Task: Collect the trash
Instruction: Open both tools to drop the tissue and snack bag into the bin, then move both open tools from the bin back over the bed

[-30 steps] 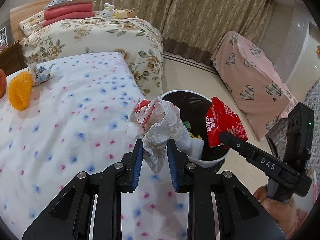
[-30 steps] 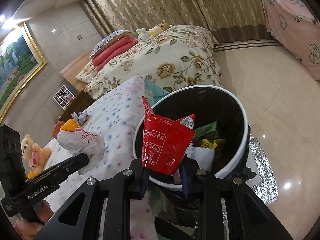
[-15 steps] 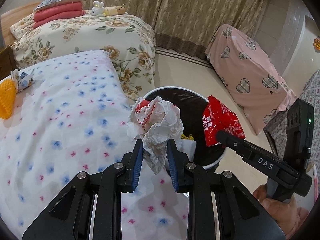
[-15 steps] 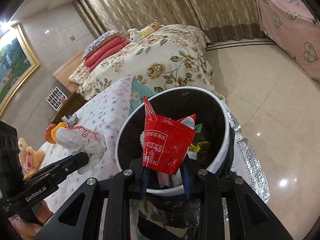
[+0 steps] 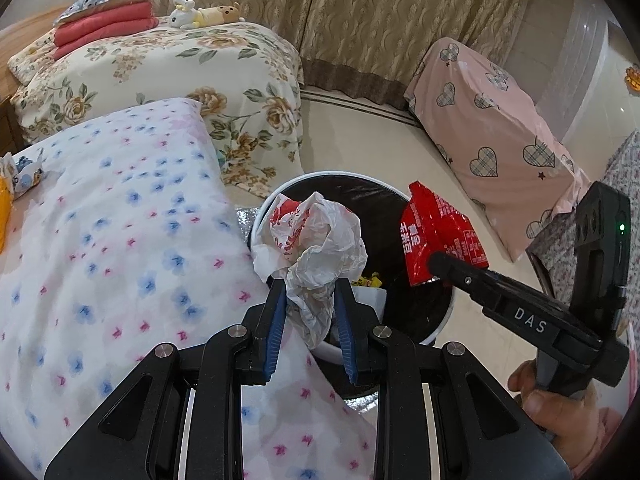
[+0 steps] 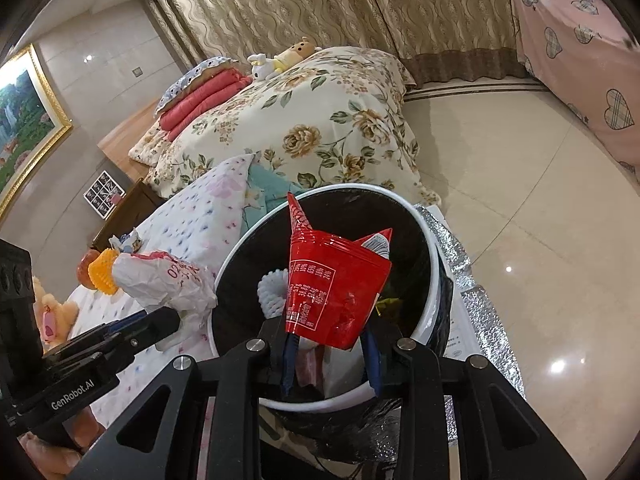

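Observation:
My left gripper [image 5: 310, 286] is shut on a crumpled white plastic bag with red print [image 5: 316, 240], held over the near rim of the bin [image 5: 440, 324]. The bin is white-rimmed with a black liner and holds other trash. My right gripper [image 6: 330, 340] is shut on a red snack wrapper [image 6: 334, 280] and holds it over the bin's opening [image 6: 424, 312]. The wrapper [image 5: 436, 236] and right gripper [image 5: 440, 260] show at the right of the left wrist view. The bag [image 6: 160, 280] and left gripper [image 6: 168, 320] show at the left of the right wrist view.
A bed with a dotted white sheet [image 5: 100, 240] lies left of the bin, with an orange foam net [image 6: 102, 276] and a small wrapper [image 5: 20, 168] on it. A floral bed [image 5: 180, 80] stands behind. A pink heart-print cover [image 5: 492, 120] is at right. Silver foil [image 6: 480, 300] lies under the bin.
Both grippers have moved forward towards the bin with their loads. The red wrapper now hangs over the bin's opening and the white bag is over its near rim.

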Demonstrator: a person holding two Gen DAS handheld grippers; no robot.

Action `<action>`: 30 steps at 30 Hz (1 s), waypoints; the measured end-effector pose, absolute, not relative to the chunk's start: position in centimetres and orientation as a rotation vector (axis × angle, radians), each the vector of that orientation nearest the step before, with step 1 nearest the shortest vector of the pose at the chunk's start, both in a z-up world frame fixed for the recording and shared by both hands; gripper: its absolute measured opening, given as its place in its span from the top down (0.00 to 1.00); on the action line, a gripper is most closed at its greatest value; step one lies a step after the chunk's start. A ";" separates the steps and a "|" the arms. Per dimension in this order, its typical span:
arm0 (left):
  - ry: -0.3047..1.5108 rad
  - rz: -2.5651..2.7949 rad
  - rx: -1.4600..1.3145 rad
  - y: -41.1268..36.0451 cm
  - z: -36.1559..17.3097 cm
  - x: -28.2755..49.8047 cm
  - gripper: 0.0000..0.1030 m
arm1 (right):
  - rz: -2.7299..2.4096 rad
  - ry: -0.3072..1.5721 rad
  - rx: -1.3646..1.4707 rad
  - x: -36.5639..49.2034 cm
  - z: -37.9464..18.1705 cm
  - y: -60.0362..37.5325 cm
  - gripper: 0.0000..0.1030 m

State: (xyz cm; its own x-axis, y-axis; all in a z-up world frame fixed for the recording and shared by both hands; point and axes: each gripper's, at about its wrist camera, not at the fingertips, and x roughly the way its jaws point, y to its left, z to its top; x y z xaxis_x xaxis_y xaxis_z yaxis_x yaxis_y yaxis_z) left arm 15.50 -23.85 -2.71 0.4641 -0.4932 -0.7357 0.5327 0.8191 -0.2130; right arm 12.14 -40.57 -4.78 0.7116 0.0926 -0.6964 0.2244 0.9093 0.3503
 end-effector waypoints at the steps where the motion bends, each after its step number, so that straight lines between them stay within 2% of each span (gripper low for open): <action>1: 0.890 -0.631 0.051 -24.0 -2.8 15.6 0.77 | -0.078 0.782 0.434 12.3 -4.7 -40.7 0.71; 7: 0.913 -0.643 0.054 -24.6 -3.3 16.3 0.75 | -0.079 0.785 0.428 12.9 -4.7 -41.0 0.70; 9: 0.913 -0.645 0.056 -24.7 -3.2 16.3 0.72 | -0.081 0.788 0.429 13.1 -4.7 -41.1 0.65; 11: 0.906 -0.648 0.058 -24.7 -3.1 16.2 0.63 | -0.083 0.792 0.439 13.2 -4.7 -41.3 0.52; 13: 0.894 -0.646 0.059 -24.5 -3.0 16.0 0.62 | -0.085 0.792 0.442 13.3 -4.6 -41.2 0.52; 17: 0.889 -0.639 0.048 -23.7 -2.8 15.9 0.61 | -0.086 0.783 0.439 13.3 -4.3 -41.1 0.42; 23: 0.884 -0.610 0.012 -21.6 -2.8 15.4 0.51 | -0.087 0.772 0.454 13.1 -4.1 -40.8 0.32; 25: 0.884 -0.603 -0.003 -21.1 -2.8 15.5 0.48 | -0.083 0.768 0.456 13.0 -3.9 -40.5 0.29; 30: 0.873 -0.602 -0.027 -20.6 -2.3 15.2 0.47 | -0.087 0.746 0.457 12.7 -3.3 -40.2 0.27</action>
